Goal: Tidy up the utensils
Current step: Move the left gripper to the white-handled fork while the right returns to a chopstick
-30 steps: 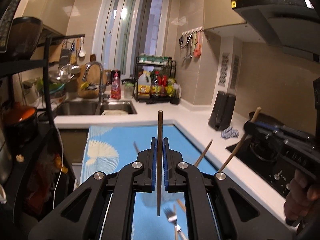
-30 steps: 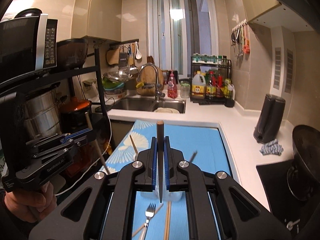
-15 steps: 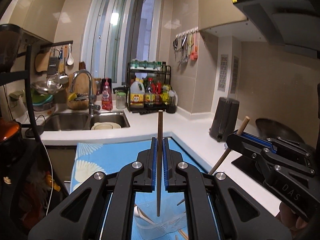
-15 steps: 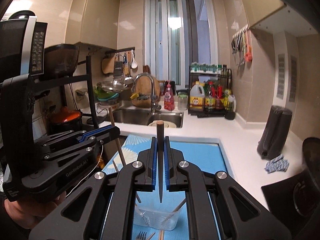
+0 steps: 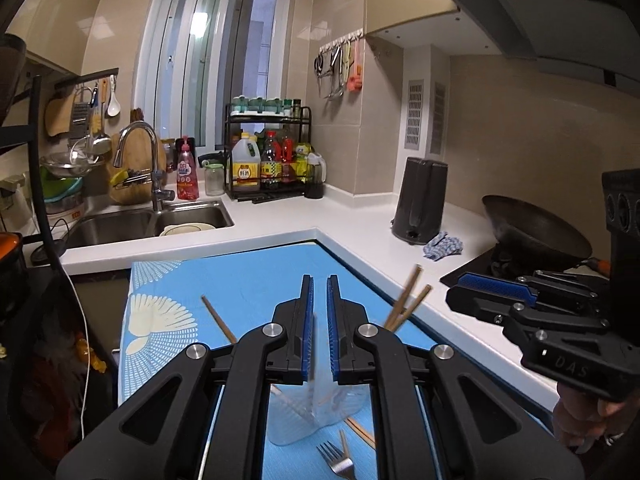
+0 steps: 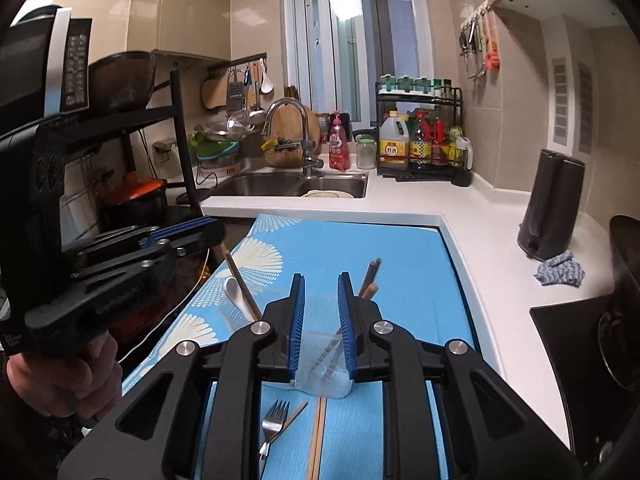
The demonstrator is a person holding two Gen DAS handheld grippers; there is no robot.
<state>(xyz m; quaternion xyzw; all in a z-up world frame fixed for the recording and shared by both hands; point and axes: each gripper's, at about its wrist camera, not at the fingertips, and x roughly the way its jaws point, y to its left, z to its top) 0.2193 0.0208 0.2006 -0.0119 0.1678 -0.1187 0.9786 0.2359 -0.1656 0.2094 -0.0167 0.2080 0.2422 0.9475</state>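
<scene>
Hovering both tongs, left (image 5: 318,328) and right (image 6: 320,326), over the clear cup (image 6: 320,364) mid-table on the blue mat (image 6: 360,248), each parted a little and gripping nothing. Looking next to the fork (image 6: 272,424) and loose chopsticks (image 6: 318,436) lying just nearer than the cup, below the right tongs. Dropping low, pinching mid-handle, lifting upright.

Blue fan-patterned mat (image 6: 360,248), clear plastic cup (image 6: 322,364) standing on it, fork (image 6: 272,424), loose chopsticks (image 6: 318,436) beside
</scene>
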